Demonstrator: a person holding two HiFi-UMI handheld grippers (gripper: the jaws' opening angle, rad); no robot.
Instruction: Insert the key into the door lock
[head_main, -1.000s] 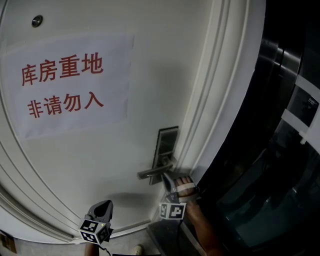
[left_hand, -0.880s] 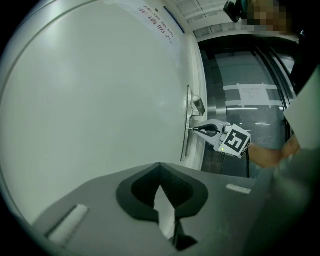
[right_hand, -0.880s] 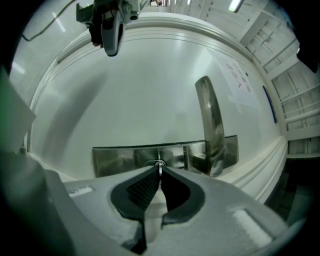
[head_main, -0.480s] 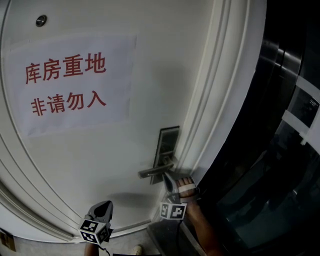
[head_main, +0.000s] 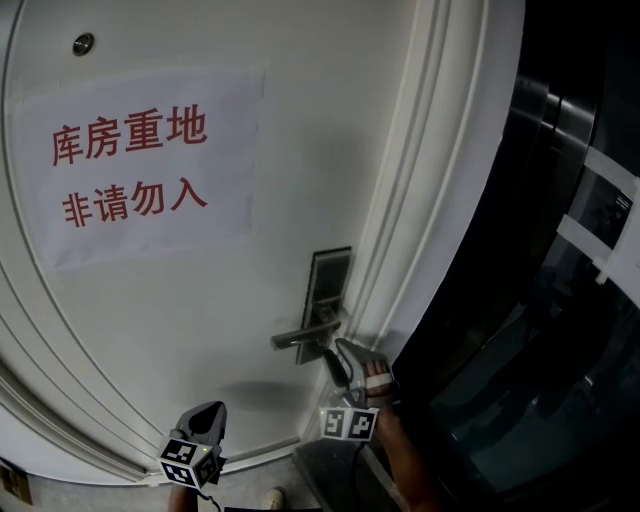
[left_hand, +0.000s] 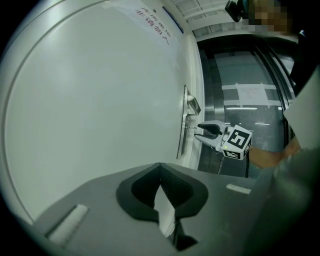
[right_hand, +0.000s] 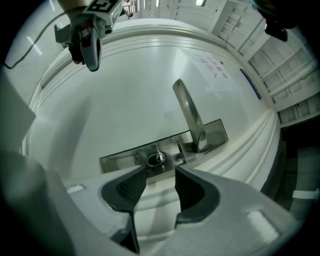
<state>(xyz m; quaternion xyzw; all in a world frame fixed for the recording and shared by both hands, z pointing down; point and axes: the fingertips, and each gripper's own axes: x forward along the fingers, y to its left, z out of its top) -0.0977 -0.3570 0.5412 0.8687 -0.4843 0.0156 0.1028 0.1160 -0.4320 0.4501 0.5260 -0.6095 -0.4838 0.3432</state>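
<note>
A: Progress on the task?

B: By my reading it is nearly done. The key (right_hand: 161, 159) sits in the door lock (right_hand: 150, 160) on the metal plate (right_hand: 120, 161), just below the handle (right_hand: 189, 115). The right claw (right_hand: 161, 173) is released, its 2 jaws apart just short of the key and holding nothing.

A: Left claw (left_hand: 160, 167)?

B: Clenched, nothing between its jaws, hanging low beside the door (head_main: 200, 320), well apart from the lock.

A: What is left?

B: Probably only confirming the key is fully seated; its depth cannot be read here.

A: Surroundings, obstructions?

B: 1 paper notice (head_main: 140, 165) with red characters, 1 peephole (head_main: 83, 43), and dark glass panels (head_main: 560, 300) to the right. The handle overhangs the lock; nothing else blocks it.
</note>
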